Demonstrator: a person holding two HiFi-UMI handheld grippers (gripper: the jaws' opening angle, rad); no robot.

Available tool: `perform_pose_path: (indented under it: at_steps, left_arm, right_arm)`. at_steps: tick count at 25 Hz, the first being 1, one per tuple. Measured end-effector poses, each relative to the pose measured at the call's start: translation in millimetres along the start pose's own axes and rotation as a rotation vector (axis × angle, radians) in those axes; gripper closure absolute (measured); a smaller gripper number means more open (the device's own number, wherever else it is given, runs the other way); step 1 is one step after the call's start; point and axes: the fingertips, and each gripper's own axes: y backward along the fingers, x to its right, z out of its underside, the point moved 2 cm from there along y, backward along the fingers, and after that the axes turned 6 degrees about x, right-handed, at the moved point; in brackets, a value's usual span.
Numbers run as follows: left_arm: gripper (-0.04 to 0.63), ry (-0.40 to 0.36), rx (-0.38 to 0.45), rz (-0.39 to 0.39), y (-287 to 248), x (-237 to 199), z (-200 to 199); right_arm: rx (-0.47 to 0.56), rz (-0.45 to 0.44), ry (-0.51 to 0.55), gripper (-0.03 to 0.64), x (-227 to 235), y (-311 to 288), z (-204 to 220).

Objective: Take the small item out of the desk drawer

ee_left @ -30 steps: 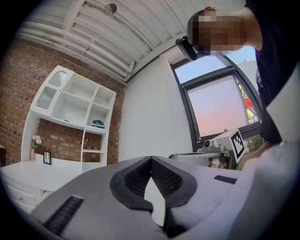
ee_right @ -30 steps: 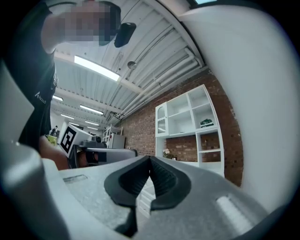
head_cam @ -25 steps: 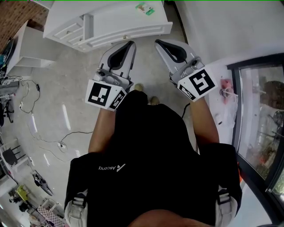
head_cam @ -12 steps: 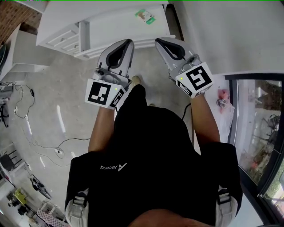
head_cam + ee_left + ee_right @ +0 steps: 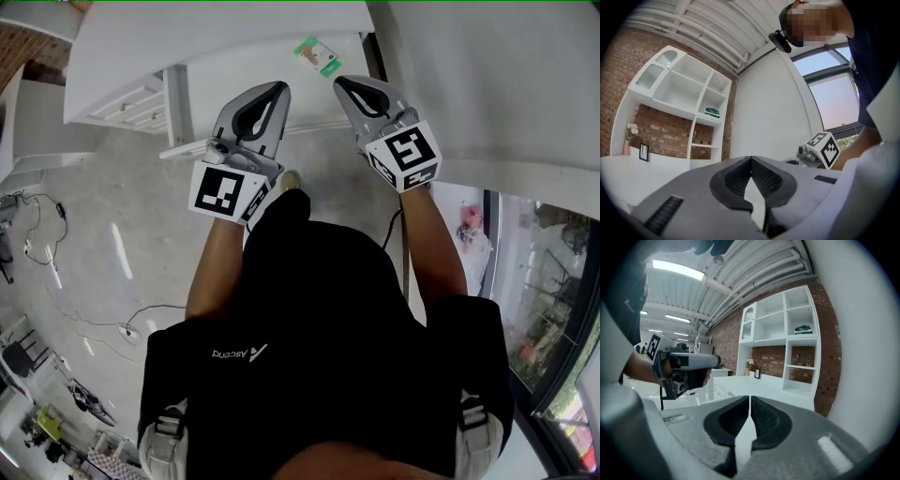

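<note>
We see the grey plastic left gripper [image 5: 277, 87] and right gripper [image 5: 341, 82], their ribbed black pads pressed together and empty, near the smooth white desk [image 5: 225, 42]. Its panelled drawers [image 5: 131, 98], far left, hide the small item from us. A flat green-and-white packet [image 5: 316, 54] lies on top.

You hold both grippers toward the front edge of the white desk [image 5: 234, 37]. Your left gripper [image 5: 277, 87] and your right gripper [image 5: 341, 82] point the same way, near each other but apart. Each has its jaws drawn together with nothing between them. A small green-and-white item [image 5: 317, 55] lies on the desktop near its right edge, just beyond the two tips. The desk's drawer fronts [image 5: 131, 98] show at its left front. Thin cables [image 5: 56, 248] trail over the grey floor [image 5: 112, 206] on your left. A dark-framed window [image 5: 553, 309] stands on your right.
</note>
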Motion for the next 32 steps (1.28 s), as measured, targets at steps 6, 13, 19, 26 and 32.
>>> perform_pose_path:
  at_steps: [6,13,19,26,32]
  left_arm:
    - [0.597,0.034,-0.015,0.032,-30.7,-49.3,18.9]
    - [0.597,0.064,-0.049,0.037,-64.8,-77.0,48.4]
    - [0.597,0.074,-0.080,-0.011,-83.8,-102.0,76.8]
    - [0.597,0.079,-0.119,-0.064,-93.5,-133.7,95.9]
    - [0.597,0.088,-0.119,-0.086,-97.3,-154.8,100.3]
  right_arm:
    - [-0.140,0.019,-0.021,0.540,31.9,-59.7,40.9]
    - [-0.334,-0.017,-0.037,0.459,65.9,-110.0,107.0]
    - [-0.450,-0.051,-0.067,0.388,83.3,-151.9,161.2]
    - [-0.573,-0.040,-0.101,0.322,107.7,-195.4,221.2]
    - [-0.657,-0.034,-0.116,0.294,116.4,-222.2,260.3]
